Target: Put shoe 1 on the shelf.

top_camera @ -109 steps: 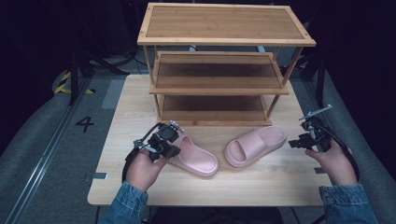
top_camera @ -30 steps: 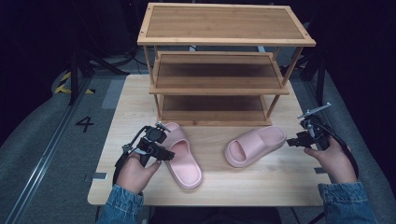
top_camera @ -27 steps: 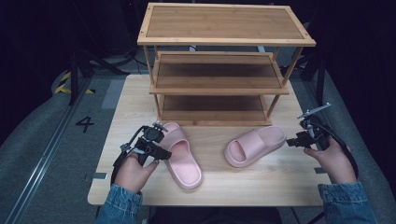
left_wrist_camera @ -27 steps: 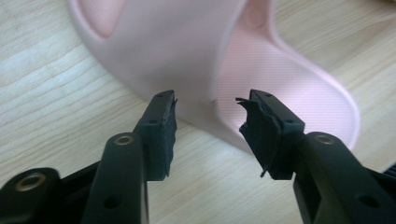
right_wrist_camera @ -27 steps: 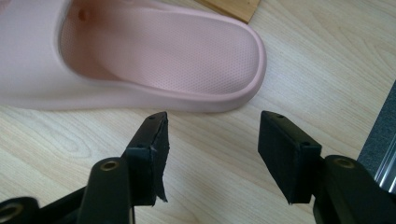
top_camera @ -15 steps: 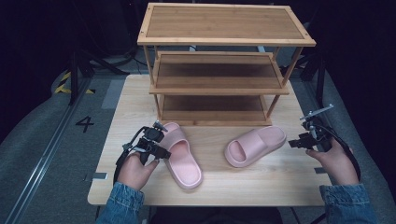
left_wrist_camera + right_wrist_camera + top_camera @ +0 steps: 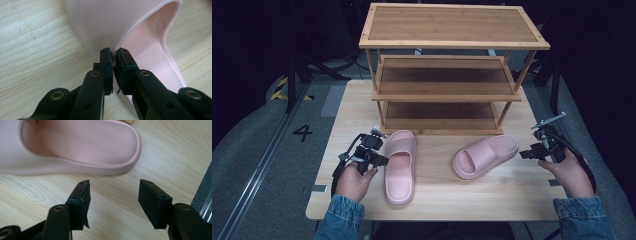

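a wooden table (image 7: 512, 195) carries a three-tier wooden shoe rack (image 7: 452, 70) at its far side. in front of the rack lie two pink slippers, well apart from each other. the left slipper (image 7: 400, 165) lies lengthwise with its toe toward the rack; the right slipper (image 7: 484, 155) lies slanted, heel toward the right edge. the left gripper (image 7: 379, 159) sits just beside the left slipper, and its jaws have just been closing; in the left gripper view they pinch the edge of that slipper's strap (image 7: 117, 30). the right gripper (image 7: 526, 154) hovers near the right slipper's heel (image 7: 125, 147), its jaws spread wide with only bare table between them.
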Action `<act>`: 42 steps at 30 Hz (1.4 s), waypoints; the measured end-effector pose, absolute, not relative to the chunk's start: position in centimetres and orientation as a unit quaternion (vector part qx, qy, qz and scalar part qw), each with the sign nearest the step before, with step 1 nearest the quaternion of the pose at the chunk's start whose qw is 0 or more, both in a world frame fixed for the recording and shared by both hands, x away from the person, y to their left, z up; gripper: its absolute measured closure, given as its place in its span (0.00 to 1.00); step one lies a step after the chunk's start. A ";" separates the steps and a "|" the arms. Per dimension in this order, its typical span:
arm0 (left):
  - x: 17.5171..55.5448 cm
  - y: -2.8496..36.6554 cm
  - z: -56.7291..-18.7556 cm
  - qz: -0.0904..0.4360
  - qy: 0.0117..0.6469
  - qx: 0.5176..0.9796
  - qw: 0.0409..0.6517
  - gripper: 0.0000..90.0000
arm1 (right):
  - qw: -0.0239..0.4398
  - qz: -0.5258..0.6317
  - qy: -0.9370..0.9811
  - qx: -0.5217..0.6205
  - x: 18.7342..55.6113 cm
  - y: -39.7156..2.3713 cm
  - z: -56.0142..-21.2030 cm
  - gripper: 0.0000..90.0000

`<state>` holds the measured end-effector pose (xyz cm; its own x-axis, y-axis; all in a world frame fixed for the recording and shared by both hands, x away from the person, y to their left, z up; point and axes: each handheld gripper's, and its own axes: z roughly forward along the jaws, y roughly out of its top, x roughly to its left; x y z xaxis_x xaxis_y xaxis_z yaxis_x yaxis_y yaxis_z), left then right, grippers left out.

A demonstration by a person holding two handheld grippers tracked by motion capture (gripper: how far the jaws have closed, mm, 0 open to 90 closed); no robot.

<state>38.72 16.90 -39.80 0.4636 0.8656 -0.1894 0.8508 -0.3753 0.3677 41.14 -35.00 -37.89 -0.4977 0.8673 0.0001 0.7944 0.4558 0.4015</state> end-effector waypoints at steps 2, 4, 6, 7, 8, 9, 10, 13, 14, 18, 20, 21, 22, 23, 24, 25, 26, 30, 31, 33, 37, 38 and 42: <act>38.7 17.0 -39.7 0.019 0.521 0.825 0.218 0.93 | 0.102 0.177 0.848 0.490 41.2 -34.9 -38.0 0.48; 38.7 17.2 -39.4 0.018 0.519 0.825 0.224 0.93 | 0.102 0.177 0.847 0.491 41.2 -34.9 -38.0 0.48; 38.6 17.3 -39.3 0.016 0.519 0.824 0.228 0.93 | 0.101 0.177 0.847 0.492 41.2 -34.9 -38.0 0.48; 38.6 17.3 -39.2 0.014 0.517 0.825 0.229 0.93 | 0.101 0.177 0.846 0.492 41.2 -35.0 -38.1 0.48; 38.6 17.3 -39.1 0.016 0.514 0.827 0.229 0.93 | 0.100 0.177 0.846 0.492 41.3 -35.0 -38.2 0.48; 38.6 17.2 -39.0 0.013 0.515 0.825 0.231 0.93 | 0.099 0.176 0.847 0.492 41.3 -35.0 -38.2 0.48; 38.5 17.2 -38.8 0.014 0.511 0.828 0.230 0.93 | 0.099 0.175 0.846 0.494 41.3 -35.0 -38.3 0.48; 38.5 17.2 -38.5 0.012 0.506 0.832 0.226 0.94 | 0.098 0.175 0.846 0.494 41.3 -35.0 -38.4 0.48; 38.5 17.1 -38.4 0.014 0.508 0.831 0.226 0.94 | 0.097 0.174 0.847 0.493 41.3 -35.0 -38.4 0.48; 38.3 17.2 -37.8 0.013 0.505 0.831 0.231 0.94 | 0.095 0.171 0.847 0.494 41.3 -35.0 -38.6 0.48; 38.2 17.2 -37.5 0.013 0.505 0.831 0.235 0.94 | 0.094 0.171 0.847 0.495 41.3 -34.9 -38.6 0.48; 38.2 17.2 -37.4 0.012 0.507 0.828 0.240 0.94 | 0.094 0.171 0.847 0.494 41.3 -34.9 -38.6 0.48; 38.2 17.2 -37.2 0.013 0.507 0.827 0.242 0.94 | 0.096 0.170 0.847 0.494 41.3 -35.0 -38.6 0.48; 38.2 17.2 -37.1 0.014 0.505 0.828 0.242 0.94 | 0.096 0.171 0.847 0.494 41.3 -35.0 -38.6 0.48; 38.2 17.2 -36.9 0.011 0.505 0.828 0.244 0.94 | 0.095 0.171 0.847 0.495 41.3 -35.0 -38.6 0.48; 38.2 17.1 -36.8 0.012 0.503 0.829 0.244 0.94 | 0.096 0.170 0.847 0.494 41.3 -35.0 -38.6 0.48; 38.3 17.1 -36.7 0.013 0.501 0.830 0.244 0.94 | 0.095 0.170 0.846 0.496 41.2 -35.0 -38.6 0.48; 38.2 16.7 -36.1 0.011 0.501 0.830 0.247 0.94 | 0.099 0.175 0.844 0.497 41.0 -35.4 -38.2 0.48; 38.2 16.6 -35.9 0.011 0.500 0.830 0.247 0.95 | 0.101 0.177 0.843 0.498 40.9 -35.5 -38.0 0.48; 38.3 16.4 -35.5 0.014 0.490 0.835 0.250 0.95 | 0.105 0.180 0.840 0.502 40.7 -35.8 -37.8 0.48; 38.3 16.0 -34.4 0.013 0.482 0.836 0.260 0.95 | 0.107 0.180 0.838 0.504 40.4 -36.1 -37.7 0.48; 38.4 16.0 -34.0 0.019 0.478 0.838 0.264 0.95 | 0.106 0.181 0.837 0.505 40.4 -36.1 -37.7 0.48; 38.6 15.6 -32.8 0.026 0.472 0.838 0.270 0.95 | 0.105 0.180 0.837 0.506 40.3 -36.2 -37.7 0.48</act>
